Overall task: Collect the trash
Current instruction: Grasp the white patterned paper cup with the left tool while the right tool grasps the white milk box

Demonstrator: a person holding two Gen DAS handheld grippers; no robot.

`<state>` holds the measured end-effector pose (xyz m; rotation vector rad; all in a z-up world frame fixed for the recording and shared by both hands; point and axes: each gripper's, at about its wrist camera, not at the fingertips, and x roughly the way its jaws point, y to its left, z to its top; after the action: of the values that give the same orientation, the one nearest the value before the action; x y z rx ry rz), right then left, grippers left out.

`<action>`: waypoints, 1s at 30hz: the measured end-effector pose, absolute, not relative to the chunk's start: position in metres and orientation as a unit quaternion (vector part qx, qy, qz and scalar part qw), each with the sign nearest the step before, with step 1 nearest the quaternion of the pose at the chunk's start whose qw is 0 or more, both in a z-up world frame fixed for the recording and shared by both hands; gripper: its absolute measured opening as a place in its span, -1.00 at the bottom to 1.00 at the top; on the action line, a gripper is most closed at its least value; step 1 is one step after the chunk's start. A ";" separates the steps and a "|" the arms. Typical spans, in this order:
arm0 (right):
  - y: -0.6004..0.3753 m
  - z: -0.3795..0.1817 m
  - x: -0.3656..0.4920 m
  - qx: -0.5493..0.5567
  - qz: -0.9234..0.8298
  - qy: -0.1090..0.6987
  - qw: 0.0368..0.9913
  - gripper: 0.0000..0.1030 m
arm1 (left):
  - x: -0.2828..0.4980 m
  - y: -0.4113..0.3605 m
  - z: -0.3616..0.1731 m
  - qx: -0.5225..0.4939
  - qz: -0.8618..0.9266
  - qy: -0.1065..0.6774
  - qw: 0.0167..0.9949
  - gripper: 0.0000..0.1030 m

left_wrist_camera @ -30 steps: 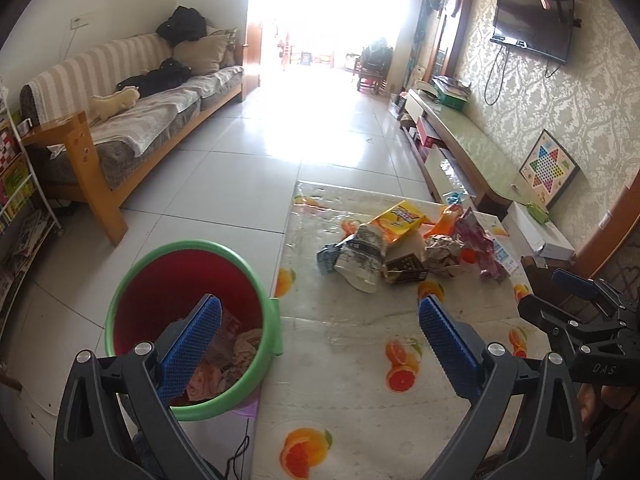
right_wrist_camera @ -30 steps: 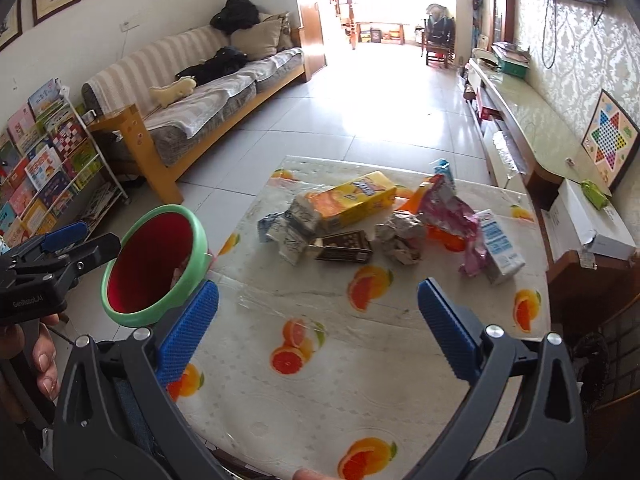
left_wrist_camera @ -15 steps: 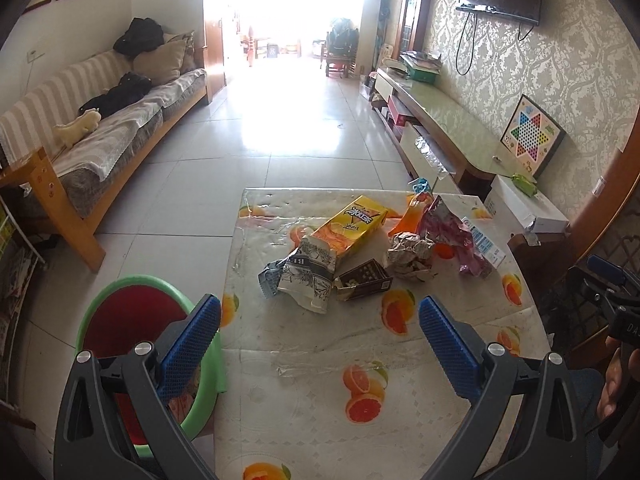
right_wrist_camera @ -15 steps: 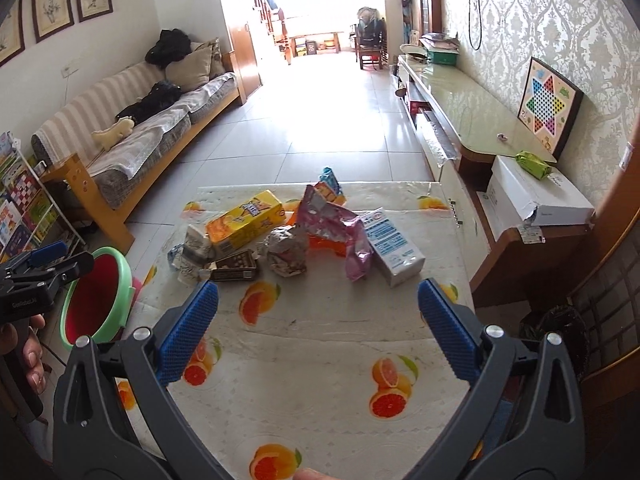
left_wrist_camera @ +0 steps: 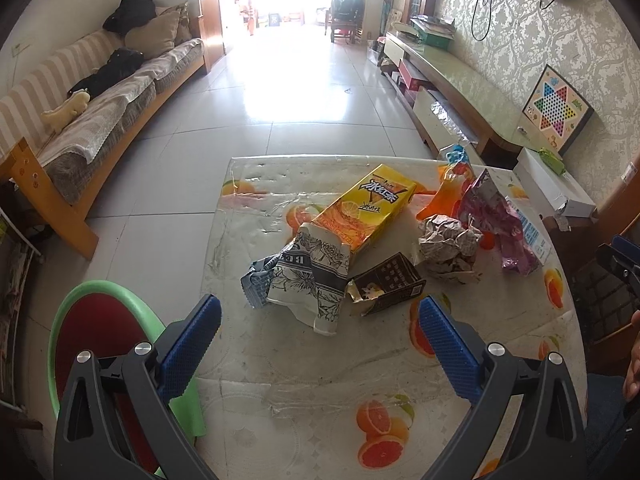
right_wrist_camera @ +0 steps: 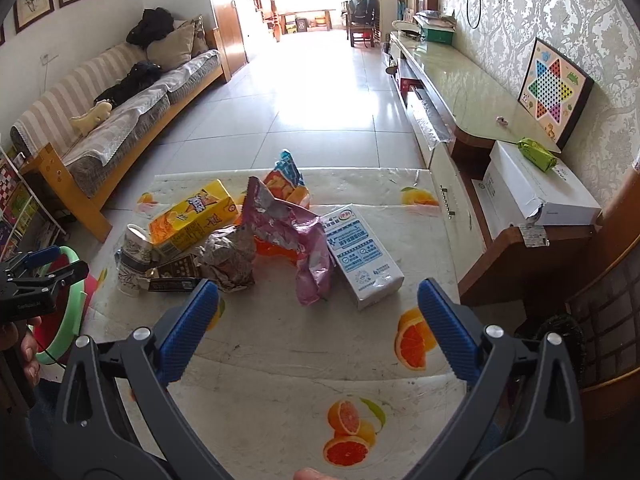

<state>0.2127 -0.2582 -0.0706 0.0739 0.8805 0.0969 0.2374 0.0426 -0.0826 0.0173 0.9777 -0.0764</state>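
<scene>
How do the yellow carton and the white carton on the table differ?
The yellow carton is yellow and orange with fruit print; the white carton is white with blue panels. The yellow carton lies on other trash at the pile's left, its near end over the crumpled paper cup; the white carton lies flat on the tablecloth at the right edge. Both are box-shaped drink cartons on their sides, ungrasped.

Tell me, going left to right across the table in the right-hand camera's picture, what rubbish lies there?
Patterned paper cup → yellow drink carton → crumpled paper ball → pink foil wrapper → white milk carton.
</scene>
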 end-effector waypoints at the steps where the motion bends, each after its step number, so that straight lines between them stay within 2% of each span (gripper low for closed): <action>1: -0.262 -0.077 0.218 0.036 0.043 0.432 0.900 0.91 | 0.243 0.042 -0.088 0.012 -0.035 0.473 0.880 0.85; 10: -0.282 -0.136 0.260 0.025 0.024 0.482 0.875 0.91 | 0.277 0.033 -0.123 0.034 -0.020 0.489 0.871 0.85; 17: -0.294 -0.156 0.267 0.022 0.024 0.489 0.872 0.88 | 0.285 0.032 -0.135 0.033 -0.014 0.484 0.874 0.85; 19: -0.290 -0.164 0.273 0.015 0.031 0.499 0.866 0.76 | 0.289 0.034 -0.140 0.028 -0.013 0.489 0.872 0.85; 24: -0.280 -0.175 0.286 -0.004 0.034 0.503 0.864 0.65 | 0.298 0.036 -0.153 0.027 -0.012 0.503 0.864 0.85; 30: -0.271 -0.183 0.297 -0.010 0.050 0.509 0.859 0.30 | 0.302 0.035 -0.160 0.044 -0.006 0.501 0.864 0.82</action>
<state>0.2971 -0.2705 -0.1835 -0.0219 1.0694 0.1042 0.3023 0.0351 -0.1599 0.0913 1.0506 -0.0124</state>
